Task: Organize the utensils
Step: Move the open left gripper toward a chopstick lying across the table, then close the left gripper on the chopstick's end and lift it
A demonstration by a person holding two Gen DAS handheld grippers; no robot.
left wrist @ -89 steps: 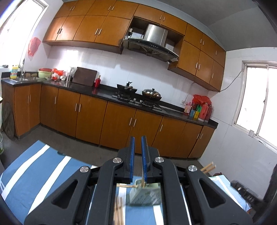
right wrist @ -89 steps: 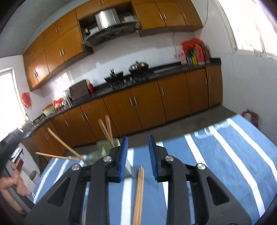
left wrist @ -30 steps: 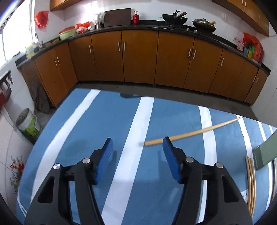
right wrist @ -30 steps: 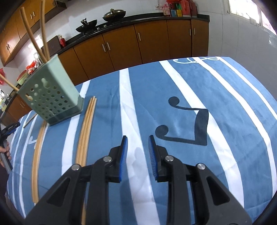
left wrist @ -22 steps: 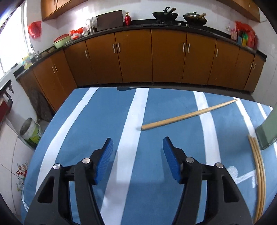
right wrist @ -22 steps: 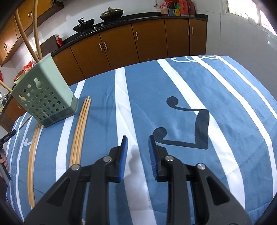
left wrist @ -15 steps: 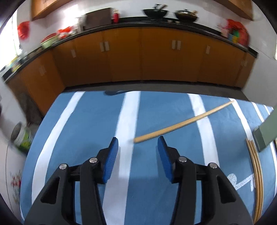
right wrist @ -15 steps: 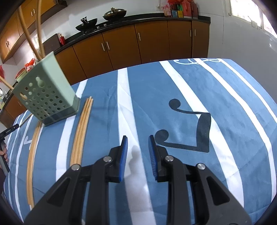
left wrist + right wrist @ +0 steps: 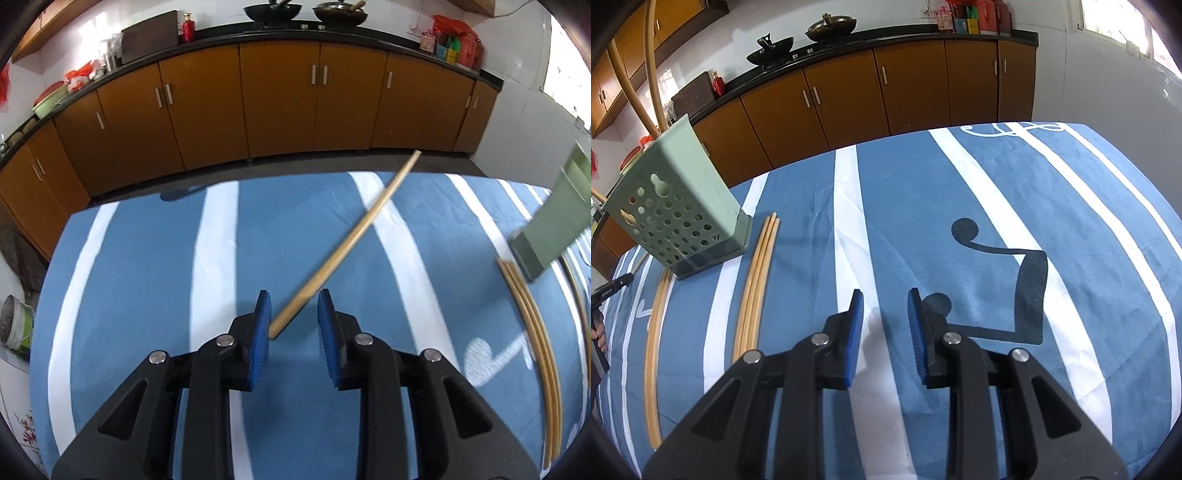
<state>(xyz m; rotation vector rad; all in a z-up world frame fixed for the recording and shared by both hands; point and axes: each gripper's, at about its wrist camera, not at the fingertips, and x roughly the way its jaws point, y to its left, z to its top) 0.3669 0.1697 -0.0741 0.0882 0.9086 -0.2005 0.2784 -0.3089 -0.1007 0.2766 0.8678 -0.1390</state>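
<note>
1. Already standing in the green holder: a few chopsticks, tops leaning out above its rim.
2. Still lying on the blue striped cloth of the bench: a bundle of three chopsticks just beside the holder's base, toward the camera side; another curved pair on the holder's far side from that bundle.
3. Lying well apart from the holder: one single chopstick, angled across the cloth.
4. Closing on that single chopstick now: left gripper, jaws narrowing with the near end of the stick between them, touching the left pad, not yet clamped by both.
5. Hovering over bare cloth away from the holder: right gripper, jaws narrowly apart, holding nothing.
6. Judging progress as partial: several sticks still needing lifting and dropping into the holder, starting with the single one.
</note>
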